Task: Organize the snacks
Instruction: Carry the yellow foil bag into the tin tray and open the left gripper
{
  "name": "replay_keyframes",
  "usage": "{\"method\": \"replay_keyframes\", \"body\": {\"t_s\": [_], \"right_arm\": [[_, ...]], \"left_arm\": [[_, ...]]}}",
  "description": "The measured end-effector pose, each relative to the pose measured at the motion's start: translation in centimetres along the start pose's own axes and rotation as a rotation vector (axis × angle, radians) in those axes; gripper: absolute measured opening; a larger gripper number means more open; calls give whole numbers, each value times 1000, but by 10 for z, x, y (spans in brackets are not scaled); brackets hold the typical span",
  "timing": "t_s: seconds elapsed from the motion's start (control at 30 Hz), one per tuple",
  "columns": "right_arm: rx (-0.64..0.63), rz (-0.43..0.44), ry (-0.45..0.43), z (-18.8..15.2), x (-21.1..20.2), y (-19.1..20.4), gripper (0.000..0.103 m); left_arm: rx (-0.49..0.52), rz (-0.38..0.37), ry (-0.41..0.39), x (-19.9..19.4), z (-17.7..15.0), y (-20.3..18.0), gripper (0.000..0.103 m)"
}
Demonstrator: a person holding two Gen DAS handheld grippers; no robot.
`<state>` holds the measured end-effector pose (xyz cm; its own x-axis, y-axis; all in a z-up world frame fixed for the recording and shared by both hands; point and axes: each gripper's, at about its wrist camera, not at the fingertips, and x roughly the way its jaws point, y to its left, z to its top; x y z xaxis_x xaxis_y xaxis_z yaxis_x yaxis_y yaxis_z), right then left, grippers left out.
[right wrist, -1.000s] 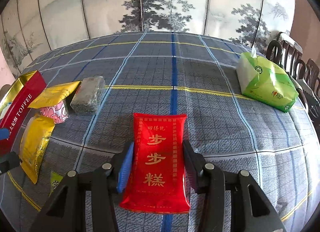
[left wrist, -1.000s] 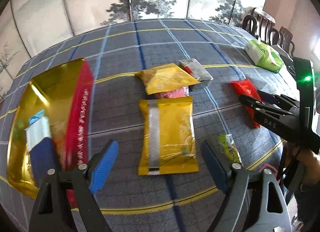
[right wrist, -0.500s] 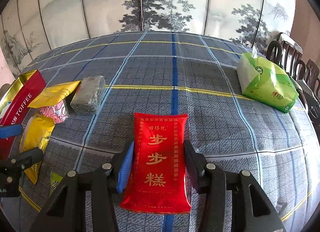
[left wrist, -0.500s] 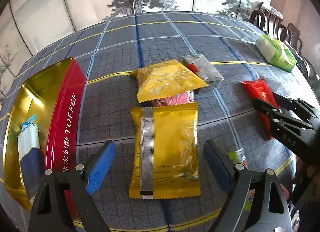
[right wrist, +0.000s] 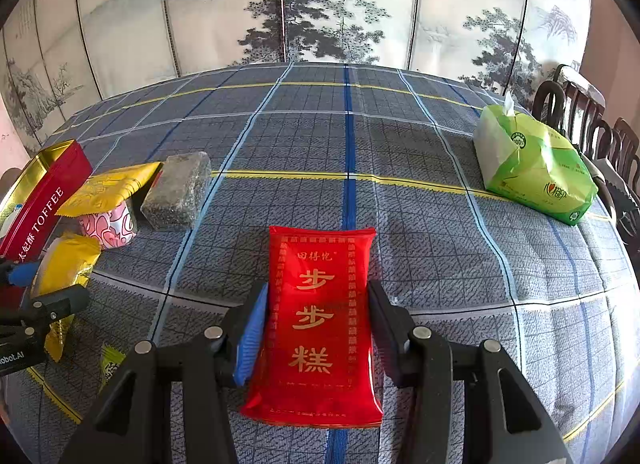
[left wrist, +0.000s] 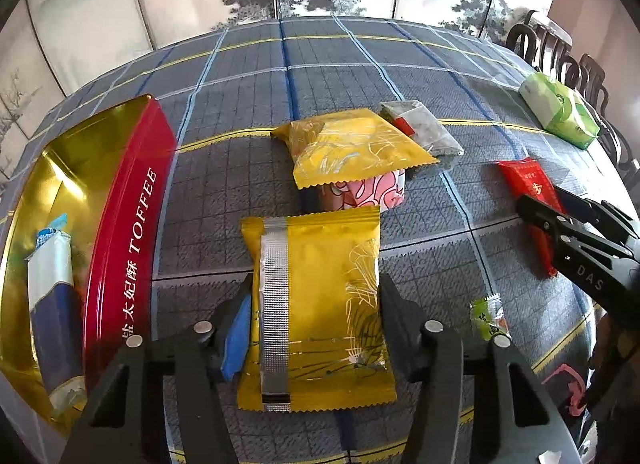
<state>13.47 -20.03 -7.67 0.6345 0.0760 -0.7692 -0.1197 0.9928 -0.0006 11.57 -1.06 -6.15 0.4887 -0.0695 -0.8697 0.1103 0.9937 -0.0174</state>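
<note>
The left claw point(left wrist: 316, 328) is closing on the yellow packet point(left wrist: 316, 304); the right claw point(right wrist: 316, 324) is clamped on the red packet point(right wrist: 320, 324). Both are judged light, crinkly and slippery, best pinched across the long edges.

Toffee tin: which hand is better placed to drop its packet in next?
Probably left. The left gripper is closing its jaws around the yellow packet right beside the open tin. The right gripper, clamped on the red packet, sits farther from the tin, with the left gripper between.

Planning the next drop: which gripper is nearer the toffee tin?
Left. The left gripper, jaws closing around the yellow packet, sits right beside the toffee tin. The right gripper is farther off, clamped on the red packet.
</note>
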Motion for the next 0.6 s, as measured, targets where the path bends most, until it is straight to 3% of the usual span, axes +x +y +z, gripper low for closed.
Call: {"method": "replay_keyframes", "body": {"t_s": [0.37, 0.6], "right_arm": [[0, 0, 0, 0, 0, 0, 50], [-1, -1, 0, 0, 0, 0, 50]], "left_arm": [[11, -4, -12, -12, -5, -1, 50], [4, 0, -60, -37, -4, 3, 50]]}}
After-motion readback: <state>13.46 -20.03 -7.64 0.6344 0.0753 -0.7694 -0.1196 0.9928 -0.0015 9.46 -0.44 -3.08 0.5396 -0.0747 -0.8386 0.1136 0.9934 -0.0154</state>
